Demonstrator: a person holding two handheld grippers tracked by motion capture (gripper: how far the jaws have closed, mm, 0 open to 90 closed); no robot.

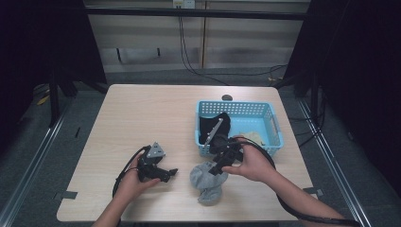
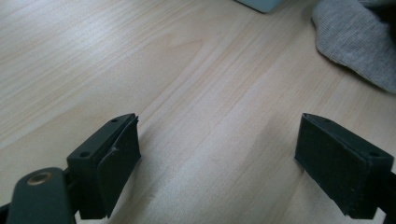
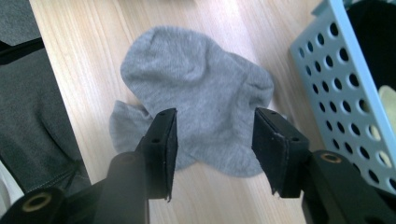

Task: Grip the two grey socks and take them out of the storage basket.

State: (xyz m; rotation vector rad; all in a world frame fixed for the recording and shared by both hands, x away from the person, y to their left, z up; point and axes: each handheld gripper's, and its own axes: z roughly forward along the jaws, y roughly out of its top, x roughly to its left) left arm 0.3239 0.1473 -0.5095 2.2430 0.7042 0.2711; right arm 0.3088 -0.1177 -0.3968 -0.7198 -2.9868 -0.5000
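A grey sock (image 1: pixel 208 180) lies crumpled on the wooden table (image 1: pixel 142 118) near its front edge, just in front of a blue basket (image 1: pixel 274 124). My right gripper (image 1: pixel 218 168) hovers over the sock's upper end, open; in the right gripper view the jaws straddle the grey sock (image 3: pixel 201 98) with nothing pinched between them. My left gripper (image 1: pixel 171 173) rests low over bare table to the sock's left, open and empty. In the left gripper view the sock's edge (image 2: pixel 359 42) shows at the top right.
The blue perforated basket (image 3: pixel 343 84) holds a black garment (image 1: pixel 213 125) and a pale yellowish one (image 1: pixel 251 137). A small dark disc (image 1: pixel 227 98) lies behind the basket. Cables trail from both grippers toward the table's front edge.
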